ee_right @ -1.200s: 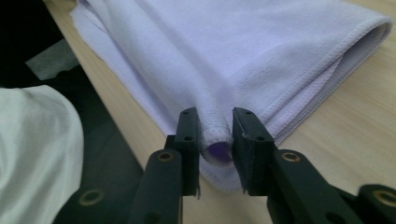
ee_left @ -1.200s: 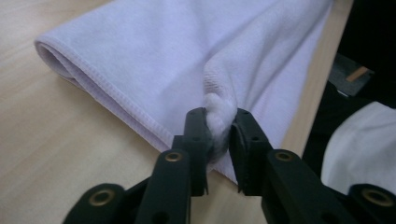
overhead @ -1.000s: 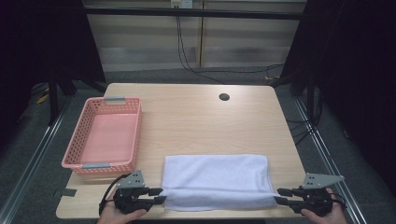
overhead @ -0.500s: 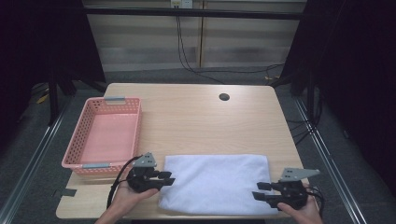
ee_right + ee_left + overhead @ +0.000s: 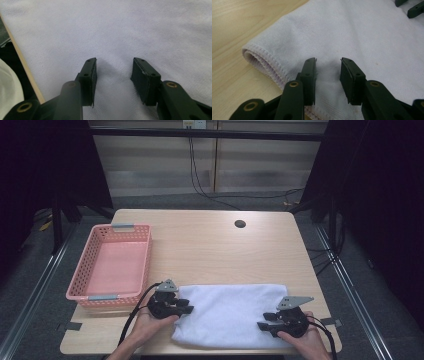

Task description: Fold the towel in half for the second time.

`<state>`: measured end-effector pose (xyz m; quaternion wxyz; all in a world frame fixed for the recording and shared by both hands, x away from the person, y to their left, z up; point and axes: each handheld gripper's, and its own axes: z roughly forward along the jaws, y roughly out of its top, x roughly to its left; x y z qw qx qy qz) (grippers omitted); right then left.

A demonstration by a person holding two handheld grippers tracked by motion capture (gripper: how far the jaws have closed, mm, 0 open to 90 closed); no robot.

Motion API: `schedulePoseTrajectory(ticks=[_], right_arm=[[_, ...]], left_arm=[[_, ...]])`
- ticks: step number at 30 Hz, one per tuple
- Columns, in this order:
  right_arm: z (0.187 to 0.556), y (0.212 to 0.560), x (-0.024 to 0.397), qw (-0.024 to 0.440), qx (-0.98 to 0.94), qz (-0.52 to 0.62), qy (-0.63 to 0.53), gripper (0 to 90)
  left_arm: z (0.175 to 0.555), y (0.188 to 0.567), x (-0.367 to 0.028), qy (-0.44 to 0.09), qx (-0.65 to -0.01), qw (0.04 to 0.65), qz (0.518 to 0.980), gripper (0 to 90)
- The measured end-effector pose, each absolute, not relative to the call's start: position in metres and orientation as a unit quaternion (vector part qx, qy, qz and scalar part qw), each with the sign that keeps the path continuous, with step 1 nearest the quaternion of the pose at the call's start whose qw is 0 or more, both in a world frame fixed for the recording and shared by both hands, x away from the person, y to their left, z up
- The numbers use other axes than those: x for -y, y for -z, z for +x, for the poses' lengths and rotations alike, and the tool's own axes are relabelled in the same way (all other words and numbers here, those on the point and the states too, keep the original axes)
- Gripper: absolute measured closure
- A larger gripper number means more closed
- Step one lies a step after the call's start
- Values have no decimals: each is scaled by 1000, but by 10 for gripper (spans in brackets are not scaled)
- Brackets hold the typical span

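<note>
A white folded towel lies along the table's front edge. My left gripper rests over its left end, near the stitched, doubled hem. Its jaws stand apart above the cloth and have just opened a little; nothing is pinched between the pads. My right gripper is over the towel's right front part. Its jaws have just been opening and now stand apart on flat cloth, with no fold gripped between them. The right gripper's fingertips also show at the far end in the left gripper view.
A pink plastic basket stands empty at the table's left side. The wooden table has a dark round hole near its back edge. The front table edge runs close beside the right gripper.
Both grippers have moved inward from the towel's outer ends onto the cloth: the left one to the right and farther up the table, the right one to the left.
</note>
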<state>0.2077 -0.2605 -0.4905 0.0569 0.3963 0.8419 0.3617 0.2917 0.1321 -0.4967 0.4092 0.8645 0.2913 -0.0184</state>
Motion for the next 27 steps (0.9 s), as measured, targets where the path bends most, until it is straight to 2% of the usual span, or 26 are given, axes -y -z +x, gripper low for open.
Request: schedulePoseTrajectory(ticks=[7, 8, 11, 17, 21, 27], right_arm=[[219, 491, 275, 56, -828, 421, -365, 529], [218, 489, 273, 49, -827, 423, -368, 444], [214, 486, 266, 51, -827, 420, -371, 418], [208, 476, 219, 20, -835, 369, -409, 385], [212, 476, 168, -21, -846, 325, -421, 329], [223, 476, 115, -44, -866, 276, -415, 300]], left_arm=[[297, 496, -120, 32, -288, 410, 865, 635], [299, 492, -122, 34, -293, 417, 859, 627], [303, 487, -125, 26, -297, 420, 857, 608], [324, 478, -127, 10, -317, 429, 846, 554], [334, 475, -126, 5, -324, 433, 841, 530], [345, 478, -126, -4, -335, 430, 838, 508]])
